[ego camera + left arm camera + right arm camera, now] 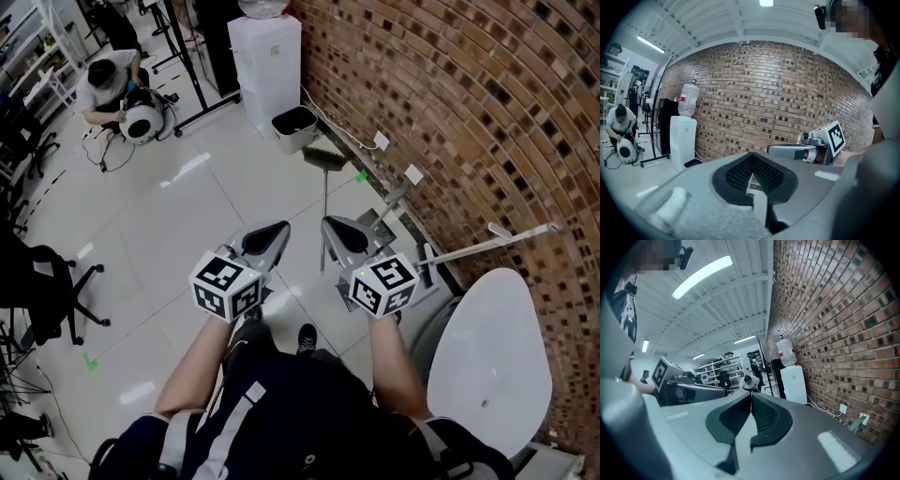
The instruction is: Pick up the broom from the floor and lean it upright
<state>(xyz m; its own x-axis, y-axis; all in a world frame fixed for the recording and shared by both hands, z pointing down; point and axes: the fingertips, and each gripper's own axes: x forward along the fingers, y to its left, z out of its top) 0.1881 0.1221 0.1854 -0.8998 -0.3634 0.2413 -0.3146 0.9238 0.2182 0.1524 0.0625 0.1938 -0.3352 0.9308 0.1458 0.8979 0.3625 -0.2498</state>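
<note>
- Holding a gripper in each hand, a person stands on a pale tiled floor (187,216) beside a brick wall (469,112). The head view looks steeply down past their forearms.
- The left gripper (272,232) has its jaws pressed together with nothing between them. Its own view shows the two ribbed pads meeting.
- The right gripper (337,230) is the same: closed and empty.
- The broom (324,202) lies flat on the floor just ahead. Its thin handle runs up the gap between the two grippers. Its brush head is at the far end, near the wall and close to a small bin (294,127).
- Neither gripper touches the broom, so the pick-up has not begun.
- To do this step well, the jaws likely need to open before going down.
- The grip should probably cross the handle squarely, not run along it, because a thin round stick can roll out of a slanted grip.
- One gripper near the close end and one further up would steady the lift.
- Bare brick near the brush head looks like the easiest place to lean it, bristles down.
- A pale long-handled tool (492,241) already rests against the wall at right, beside a white chair (487,356). Both are best avoided.
</note>
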